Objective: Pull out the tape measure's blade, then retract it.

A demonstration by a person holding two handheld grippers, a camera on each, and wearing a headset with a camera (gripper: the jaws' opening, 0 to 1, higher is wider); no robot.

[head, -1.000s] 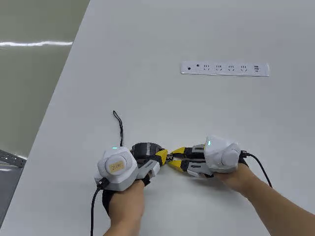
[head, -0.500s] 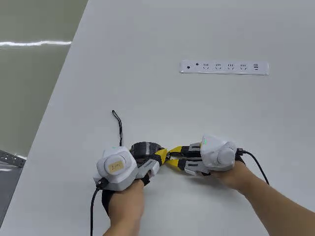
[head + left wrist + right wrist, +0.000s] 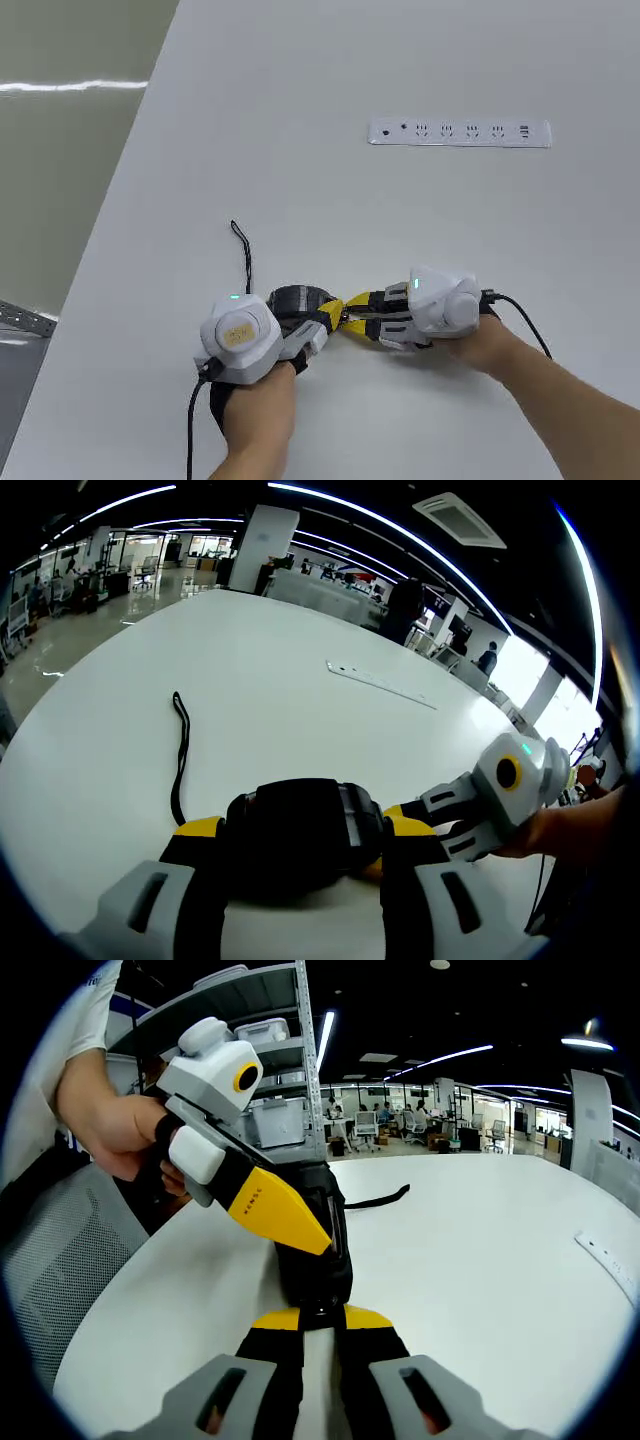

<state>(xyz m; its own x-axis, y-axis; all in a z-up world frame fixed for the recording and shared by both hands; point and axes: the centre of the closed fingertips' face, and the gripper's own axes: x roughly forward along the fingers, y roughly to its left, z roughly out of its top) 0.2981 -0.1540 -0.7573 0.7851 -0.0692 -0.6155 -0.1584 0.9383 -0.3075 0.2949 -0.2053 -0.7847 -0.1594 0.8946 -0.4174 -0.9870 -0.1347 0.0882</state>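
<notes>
A: Starting at the left of the table [image 3: 300, 120], what do we have?

B: We log a black strap [image 3: 243, 255] lying loose on the white top and running back to the tape measure [image 3: 297, 300]. Just right of the strap comes the left hand-held gripper [image 3: 300, 828].

A: Its jaws?

B: Spread wide enough to take the case. We see one yellow tip on each side of the black tape measure, clamped on it. The case rests on the table at the near side, between the two grippers.

A: And moving right?

B: The right hand-held gripper [image 3: 322, 1318] points left, straight at the case. We note its jaws drawn narrow and nearly parallel, tips nipped on the front lip of the tape measure. Whether the blade's hook sits between them is too small for us to tell.

A: Anything further right?

B: A white power strip [image 3: 458, 133] lies flat, well apart from the grippers, toward the far side of the table.
</notes>
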